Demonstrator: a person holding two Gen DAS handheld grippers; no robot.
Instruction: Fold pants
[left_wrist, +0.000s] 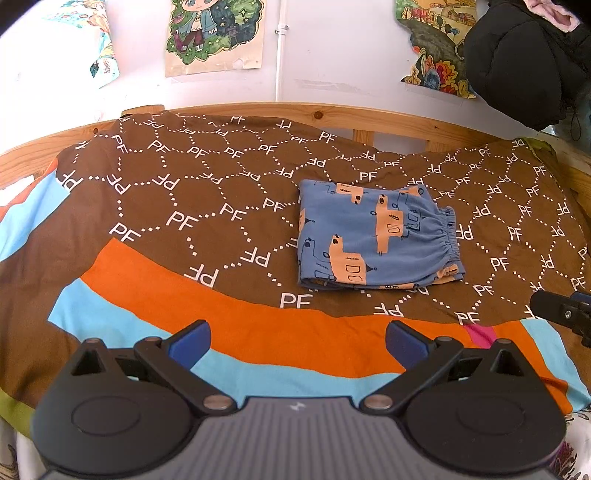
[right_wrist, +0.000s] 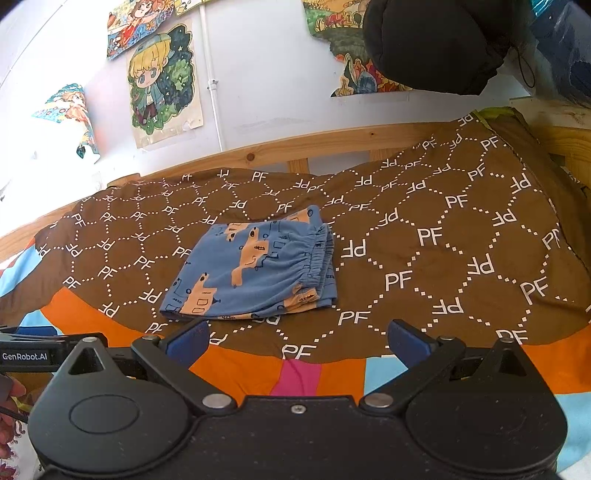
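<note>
Two grippers, both empty with fingers spread wide. Left wrist view: left gripper (left_wrist: 297, 341) hovered over the orange and light-blue stripes at the near edge of the bedspread (left_wrist: 177, 206), blue fingertips (left_wrist: 190, 345) well apart, nothing between them. Pants (left_wrist: 373, 240) lay folded into a compact square on the brown "PF"-patterned part of the bedspread, ahead and right of centre, clear of the gripper. Blue fabric with orange vehicle print, elastic waistband on the right side, folded edge on the left. Part of the right gripper (left_wrist: 561, 314) poked in at the right edge, near the pants but not touching. Wooden bed rail (left_wrist: 332, 114) ran behind the bedspread, posters (left_wrist: 214, 33) on the white wall, black jacket (left_wrist: 524, 62) hanging upper right. Right wrist view: right gripper (right_wrist: 297, 341) also wide, over the orange/pink stripe at the bedspread (right_wrist: 443, 240) edge, holding nothing. Pants (right_wrist: 255, 273) sat just ahead and left of centre, near the left fingertip (right_wrist: 188, 341) but apart from it, waistband to the right. Left gripper body (right_wrist: 33, 350) showed at the left edge, with a bit of a hand (right_wrist: 9, 398) below it. Rail (right_wrist: 314, 147), posters (right_wrist: 162, 81) and jacket (right_wrist: 436, 44) behind.
</note>
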